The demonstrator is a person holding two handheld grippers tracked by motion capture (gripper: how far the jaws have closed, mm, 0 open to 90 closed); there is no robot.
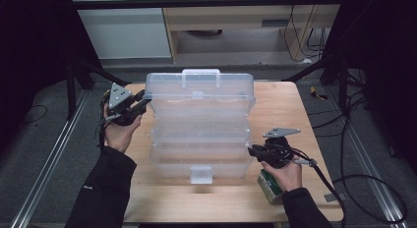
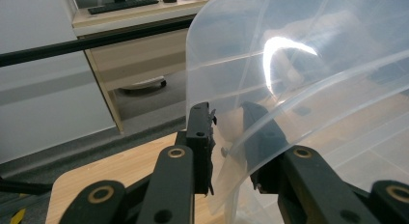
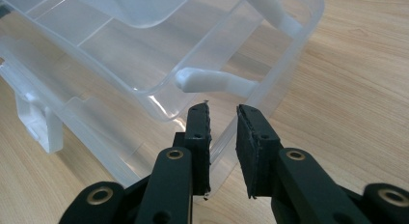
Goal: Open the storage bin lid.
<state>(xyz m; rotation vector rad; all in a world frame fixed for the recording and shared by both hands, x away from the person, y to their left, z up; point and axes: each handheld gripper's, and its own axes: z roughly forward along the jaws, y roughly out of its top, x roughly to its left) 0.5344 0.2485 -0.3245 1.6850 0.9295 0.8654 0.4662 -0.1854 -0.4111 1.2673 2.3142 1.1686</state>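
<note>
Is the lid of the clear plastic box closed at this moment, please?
No, the lid stands raised behind the open box, with the left tool gripping its corner.

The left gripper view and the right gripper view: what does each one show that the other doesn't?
The left gripper view alone shows the raised clear lid between the left gripper's jaws, one jaw on each side of its edge, plus a desk beyond the table. The right gripper view alone shows the right gripper straddling the box's lower rim, a white hinge arm and the front latch. Both show the clear plastic box and the wooden table.
</note>
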